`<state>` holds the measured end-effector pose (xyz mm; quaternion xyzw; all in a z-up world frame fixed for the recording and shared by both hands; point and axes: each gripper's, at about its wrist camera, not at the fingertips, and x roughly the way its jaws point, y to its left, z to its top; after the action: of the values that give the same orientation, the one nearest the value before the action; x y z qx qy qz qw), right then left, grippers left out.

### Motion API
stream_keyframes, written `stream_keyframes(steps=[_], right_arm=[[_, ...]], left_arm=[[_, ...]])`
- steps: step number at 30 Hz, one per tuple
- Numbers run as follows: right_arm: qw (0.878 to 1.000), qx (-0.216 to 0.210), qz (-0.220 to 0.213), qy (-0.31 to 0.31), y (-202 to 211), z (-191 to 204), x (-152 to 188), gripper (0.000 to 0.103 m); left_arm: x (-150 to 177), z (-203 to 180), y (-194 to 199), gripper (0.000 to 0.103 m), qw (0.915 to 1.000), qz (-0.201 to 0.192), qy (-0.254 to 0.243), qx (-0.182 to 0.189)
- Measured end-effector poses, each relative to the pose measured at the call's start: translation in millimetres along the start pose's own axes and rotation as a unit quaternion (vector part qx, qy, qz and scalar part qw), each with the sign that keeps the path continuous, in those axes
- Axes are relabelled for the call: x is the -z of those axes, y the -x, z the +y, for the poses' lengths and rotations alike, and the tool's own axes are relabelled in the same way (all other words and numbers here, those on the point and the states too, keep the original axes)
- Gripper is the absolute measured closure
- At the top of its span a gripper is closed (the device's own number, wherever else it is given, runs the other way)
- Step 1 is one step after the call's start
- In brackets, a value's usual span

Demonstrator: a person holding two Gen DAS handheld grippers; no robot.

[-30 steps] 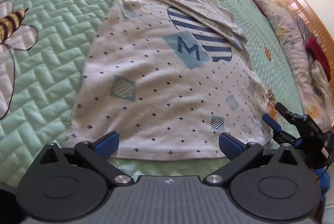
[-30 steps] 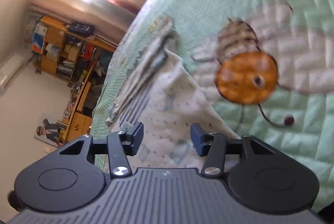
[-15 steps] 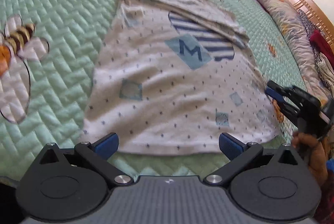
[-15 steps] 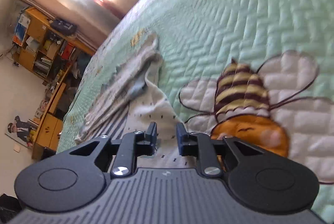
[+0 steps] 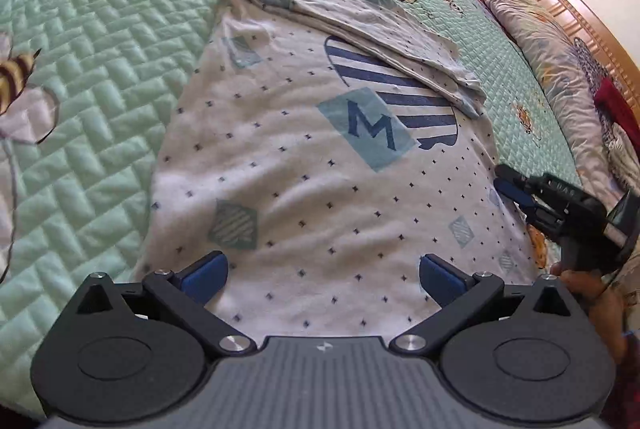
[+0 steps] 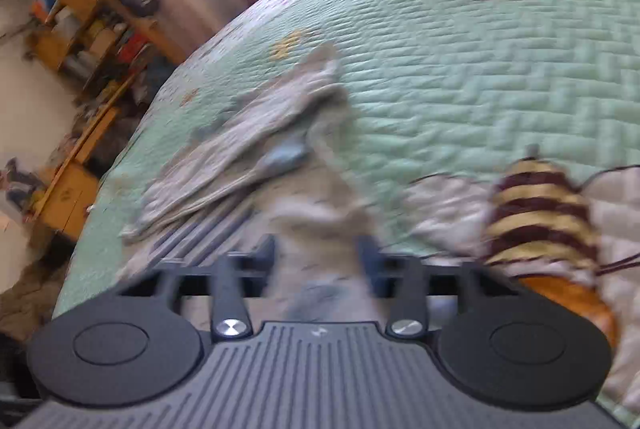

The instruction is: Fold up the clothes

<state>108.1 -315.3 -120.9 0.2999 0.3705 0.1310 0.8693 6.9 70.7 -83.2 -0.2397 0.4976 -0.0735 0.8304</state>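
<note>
Here, a white shirt [image 5: 304, 165] printed with small dots and an "M" patch lies spread on the green quilted bedspread [image 5: 100, 13], hem toward the left-wrist camera. At its far end, about 1 o'clock, a strip is already doubled over the chest.

Left tongs [image 5: 322, 269]: spread wide above the hem at 6 o'clock, nothing between the blue pads.

Right tongs [image 5: 506, 183]: at the shirt's edge near 3 o'clock. The right-wrist view is blurred; cloth [image 6: 320, 229] seems bunched between the fingers there, but a firm grip I cannot tell.

Handling, as a judgement: thin, light, limp knit. It will sag, wrinkle and drag on the quilting; no stiffness to carry a fold. Best holds are the hem corners and the side edges, pinching both layers together.
</note>
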Motion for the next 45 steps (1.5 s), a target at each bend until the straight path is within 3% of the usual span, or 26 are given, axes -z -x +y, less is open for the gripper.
stream_keyframes(steps=[3,7,11,13,15,18,21,22,25,27,29,31,32,33,34,35,37,39,42,45], right_arm=[[0.999,-0.016,-0.033,-0.024,18,-7,6,0.073],[0.991,-0.084,-0.062,-0.078,47,-17,28,0.062],[0.982,-0.116,-0.078,-0.131,71,-34,45,0.054],[0.979,-0.119,-0.084,-0.140,80,-39,48,0.053],[0.979,-0.118,-0.090,-0.137,88,-42,48,0.051],[0.980,-0.112,-0.099,-0.128,96,-45,46,0.049],[0.981,-0.111,-0.106,-0.119,100,-46,44,0.048],[0.980,-0.116,-0.106,-0.120,101,-46,43,0.048],[0.976,-0.142,-0.105,-0.125,101,-43,43,0.048],[0.974,-0.157,-0.100,-0.128,99,-39,44,0.048],[0.974,-0.167,-0.090,-0.125,98,-35,45,0.048],[0.975,-0.168,-0.084,-0.121,98,-32,46,0.047],[0.975,-0.168,-0.083,-0.122,98,-32,46,0.047],[0.974,-0.167,-0.082,-0.126,97,-34,47,0.046],[0.974,-0.165,-0.082,-0.129,97,-36,47,0.045],[0.975,-0.162,-0.082,-0.129,98,-37,47,0.045],[0.976,-0.155,-0.086,-0.126,101,-39,48,0.043],[0.976,-0.157,-0.087,-0.125,100,-41,48,0.042],[0.974,-0.170,-0.081,-0.126,95,-37,49,0.042],[0.973,-0.186,-0.072,-0.119,89,-27,51,0.042]], left_arm=[[-9,3,12,0.001,0.9990,-0.015,0.014,0.041],[-44,5,15,0.001,0.9942,-0.048,0.035,0.090],[-87,17,-2,0.001,0.9806,-0.073,0.085,0.161],[-102,25,-20,0.001,0.9769,-0.077,0.100,0.172],[-106,34,-24,0.001,0.9802,-0.084,0.105,0.145],[-105,46,-23,0.024,0.9851,-0.095,0.110,0.091],[-105,59,-23,0.023,0.9870,-0.107,0.114,0.037],[-105,61,-21,0.016,0.9859,-0.110,0.122,0.033],[-112,61,-16,0.009,0.9779,-0.118,0.150,0.086],[-122,48,-18,0.006,0.9753,-0.121,0.139,0.121],[-133,32,-25,0.001,0.9758,-0.126,0.119,0.134],[-142,27,-44,0.001,0.9808,-0.111,0.104,0.122],[-143,30,-55,0.001,0.9848,-0.099,0.105,0.097],[-143,36,-66,0.006,0.9881,-0.088,0.109,0.064],[-140,42,-70,0.012,0.9882,-0.090,0.112,0.054],[-136,46,-67,0.013,0.9865,-0.103,0.111,0.061],[-130,44,-55,0.021,0.9891,-0.117,0.086,0.025],[-123,40,-42,0.020,0.9903,-0.121,0.067,0.004],[-108,30,-20,0.003,0.9896,-0.127,0.065,0.023],[-81,14,-11,0.001,0.9908,-0.097,0.030,0.090]])
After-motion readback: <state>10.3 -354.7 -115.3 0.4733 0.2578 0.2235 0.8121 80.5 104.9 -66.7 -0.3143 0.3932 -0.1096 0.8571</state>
